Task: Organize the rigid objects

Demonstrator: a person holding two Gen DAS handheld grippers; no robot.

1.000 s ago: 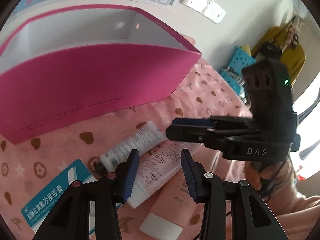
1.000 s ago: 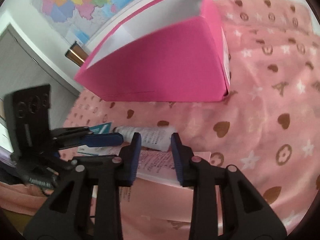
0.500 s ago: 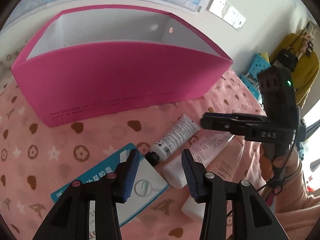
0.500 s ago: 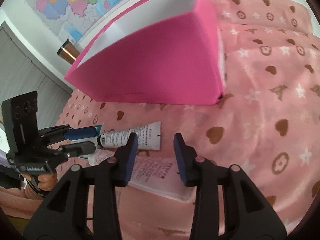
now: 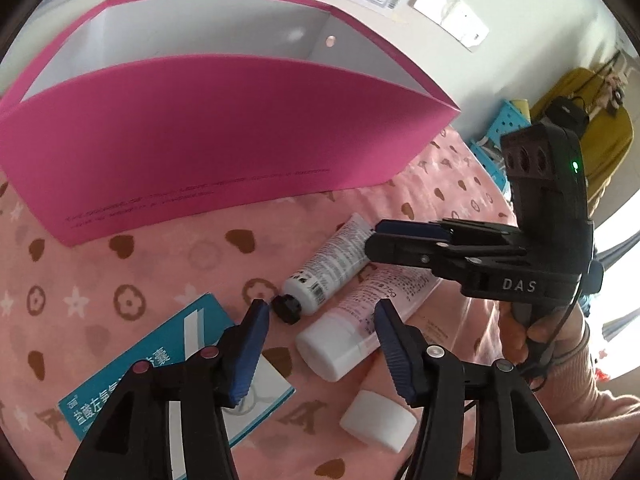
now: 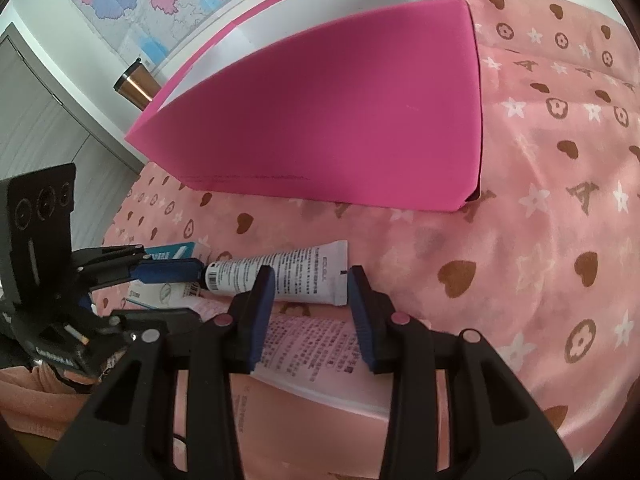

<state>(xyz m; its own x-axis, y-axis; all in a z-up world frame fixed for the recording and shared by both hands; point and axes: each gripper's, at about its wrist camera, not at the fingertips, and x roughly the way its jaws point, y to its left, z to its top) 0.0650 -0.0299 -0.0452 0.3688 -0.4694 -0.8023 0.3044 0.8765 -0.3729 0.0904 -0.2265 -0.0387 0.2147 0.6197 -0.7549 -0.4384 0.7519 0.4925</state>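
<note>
Pink heart-printed cloth (image 5: 160, 264) covers the worktop; a tall magenta cardboard box (image 5: 224, 148) stands at twelve o'clock. The left gripper (image 5: 320, 344), fingers spreading and empty, hovers over the white black-capped tube (image 5: 328, 268). The right gripper (image 6: 312, 312), fingers apart, straddles its crimped end. Pinch mid-body squarely, since the tube looks slippery.

A magenta box (image 5: 208, 152) with a white inside stands on a pink cloth (image 5: 168, 280) printed with brown hearts, white stars and flower rings. A teal-and-white carton (image 5: 132, 368), a white black-capped tube (image 5: 328, 268) and a pale pink white-capped tube (image 5: 372, 304) lie there.
</note>
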